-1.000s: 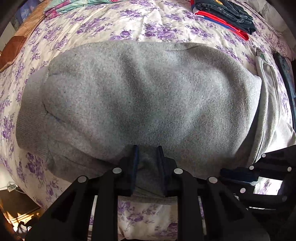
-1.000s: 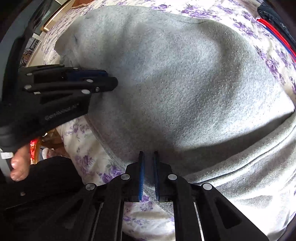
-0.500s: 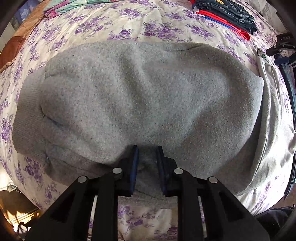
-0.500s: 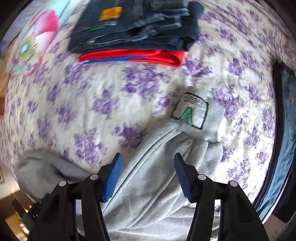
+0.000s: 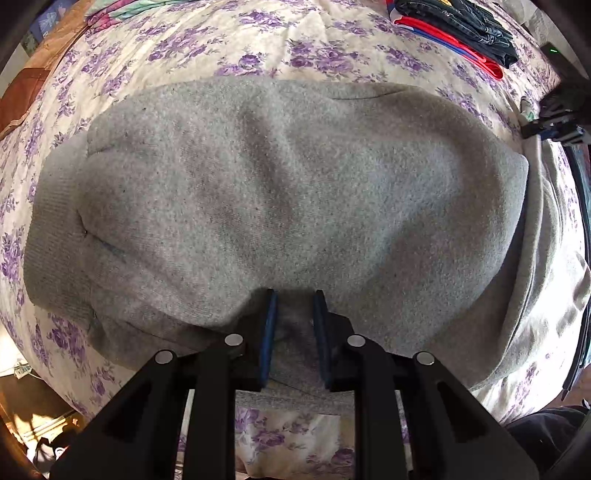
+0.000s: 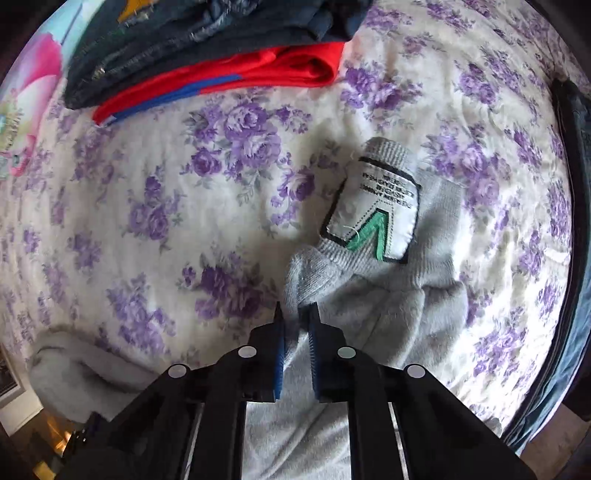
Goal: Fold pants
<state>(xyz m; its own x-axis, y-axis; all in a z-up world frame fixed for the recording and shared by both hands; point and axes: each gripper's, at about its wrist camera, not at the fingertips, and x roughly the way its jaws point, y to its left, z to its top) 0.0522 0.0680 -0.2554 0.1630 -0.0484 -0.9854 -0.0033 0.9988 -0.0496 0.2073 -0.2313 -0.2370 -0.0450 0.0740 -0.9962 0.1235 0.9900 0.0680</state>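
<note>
Two black two-finger grippers work on one pair of grey fleece sweatpants [image 5: 295,199] spread on a cream bedsheet printed with purple roses [image 5: 325,55]. The pants' fabric is thick and nubbly, with a ribbed knit band at the left end in the left wrist view, and its long axis runs left to right across that view, the doubled-over bulk lying as a broad rounded mound.

The left gripper [image 5: 293,321], blue-padded, has its jaws drawn in on a gathered tuck of the near edge of the pants, with cloth filling the narrow gap between the pads. The right gripper [image 6: 295,328] is nearly closed on a bunched ridge of the ribbed cuff [image 6: 369,258], which points away from the camera and carries a white sewn patch with a black border and green arrow [image 6: 373,218]. The lettering on the patch is too small to read.

At the far side lies a stack of folded dark denim jeans [image 6: 207,33] on a red garment with a blue stripe [image 6: 236,81], cut off by the top edge. A dark blue object [image 6: 576,229] at the right rim is hard to identify.
</note>
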